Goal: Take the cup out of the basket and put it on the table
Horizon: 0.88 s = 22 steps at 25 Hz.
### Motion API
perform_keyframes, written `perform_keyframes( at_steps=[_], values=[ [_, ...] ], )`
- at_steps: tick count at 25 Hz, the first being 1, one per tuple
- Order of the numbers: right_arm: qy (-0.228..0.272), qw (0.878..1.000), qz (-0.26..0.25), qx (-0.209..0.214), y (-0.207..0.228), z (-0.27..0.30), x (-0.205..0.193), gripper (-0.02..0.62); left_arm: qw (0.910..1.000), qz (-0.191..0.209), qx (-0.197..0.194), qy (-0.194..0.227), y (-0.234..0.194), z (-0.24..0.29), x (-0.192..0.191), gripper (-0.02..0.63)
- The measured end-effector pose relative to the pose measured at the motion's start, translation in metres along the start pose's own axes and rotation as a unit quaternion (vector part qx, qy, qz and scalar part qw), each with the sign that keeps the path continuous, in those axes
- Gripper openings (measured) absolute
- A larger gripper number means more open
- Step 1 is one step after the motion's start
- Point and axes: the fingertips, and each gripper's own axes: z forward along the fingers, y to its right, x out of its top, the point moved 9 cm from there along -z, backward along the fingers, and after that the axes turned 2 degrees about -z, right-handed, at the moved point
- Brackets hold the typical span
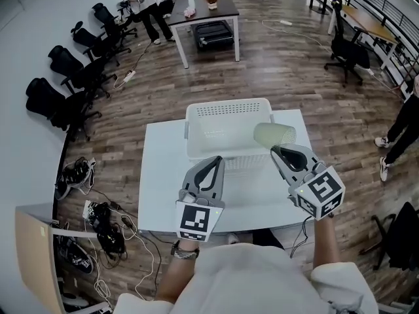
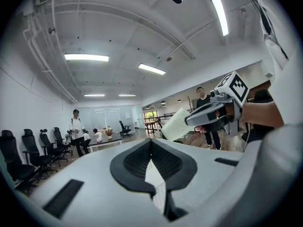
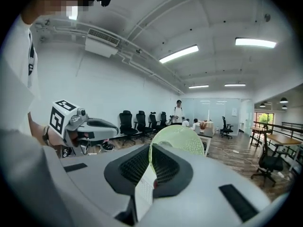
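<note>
A white perforated basket (image 1: 222, 129) stands at the back of the white table (image 1: 163, 195). My right gripper (image 1: 277, 150) is shut on the rim of a pale green cup (image 1: 273, 135), which lies on its side in the air above the basket's right edge. In the right gripper view the cup (image 3: 182, 138) sticks out past the jaws of the right gripper (image 3: 150, 148). In front of the basket's near wall, my left gripper (image 1: 216, 161) is shut with nothing in it. The left gripper view shows its jaws (image 2: 151, 142) together, with the cup (image 2: 175, 125) and right gripper (image 2: 191, 119) beyond.
Black office chairs (image 1: 72, 77) line the wall at the left. Cables and shoes (image 1: 98, 221) lie on the floor left of the table. Another table (image 1: 209, 15) with people near it stands at the back, and a person (image 1: 399, 133) stands at the right.
</note>
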Motion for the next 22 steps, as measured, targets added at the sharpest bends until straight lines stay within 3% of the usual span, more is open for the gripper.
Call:
perform_keyframes(
  at_steps=[8,22],
  values=[
    [0.054,0.998,0.015,-0.035,0.002,-0.036,0.016,0.029,0.9998,0.006,-0.013,0.015,0.01,0.003,0.02,0.003],
    [0.071,0.997,0.013,-0.042,0.001,-0.029,0.019,0.028,0.9993,0.012,-0.008,0.034,0.008,0.005,0.029,0.003]
  ],
)
